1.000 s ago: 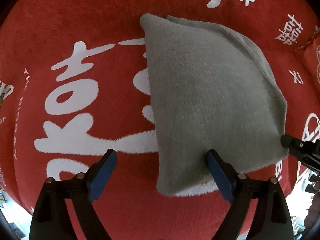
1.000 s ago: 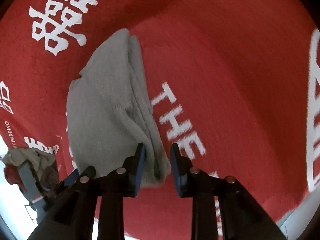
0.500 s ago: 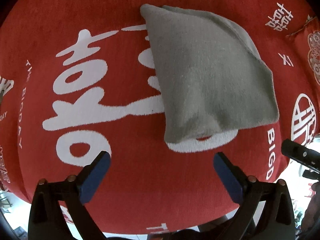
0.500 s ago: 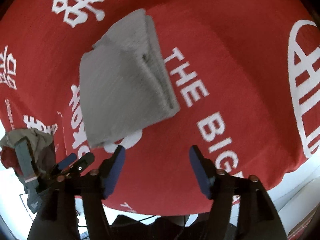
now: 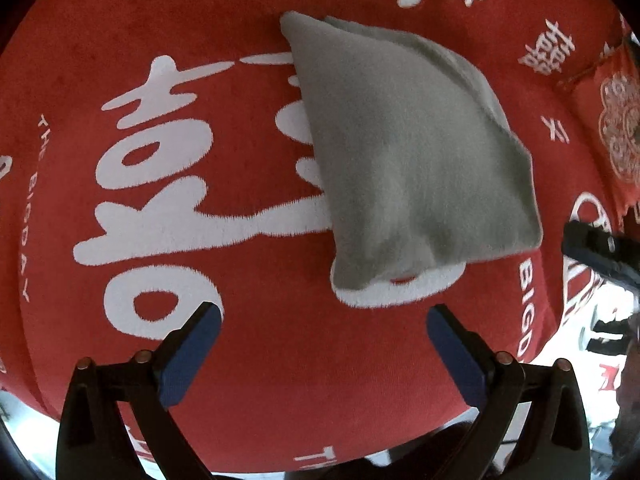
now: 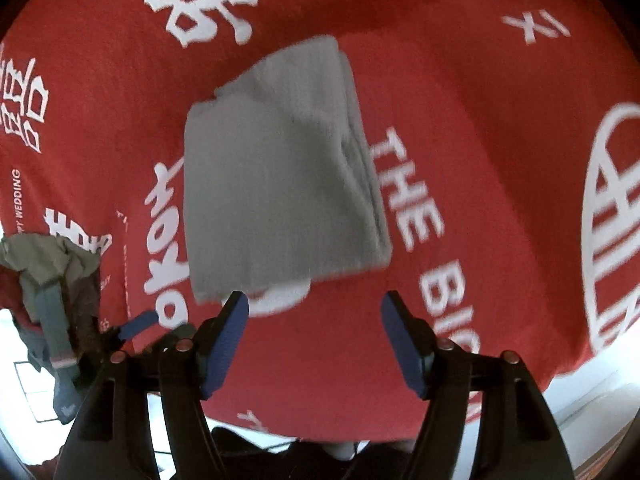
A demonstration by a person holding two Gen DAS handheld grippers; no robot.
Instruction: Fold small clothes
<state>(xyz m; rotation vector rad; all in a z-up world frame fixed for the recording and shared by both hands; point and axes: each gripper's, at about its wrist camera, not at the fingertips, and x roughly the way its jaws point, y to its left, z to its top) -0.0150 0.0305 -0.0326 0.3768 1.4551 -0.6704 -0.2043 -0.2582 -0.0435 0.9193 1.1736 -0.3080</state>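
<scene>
The left gripper point(image 5: 323, 316) hangs with jaws spread wide, empty, just short of the folded grey cloth point(image 5: 404, 152); the cloth lies flat on the red blanket point(image 5: 168, 20) (white characters woven in), its layered edge on the right side; the right gripper point(image 6: 315, 300) stands likewise parted and empty, near the cloth's front edge, perhaps not touching it.
</scene>
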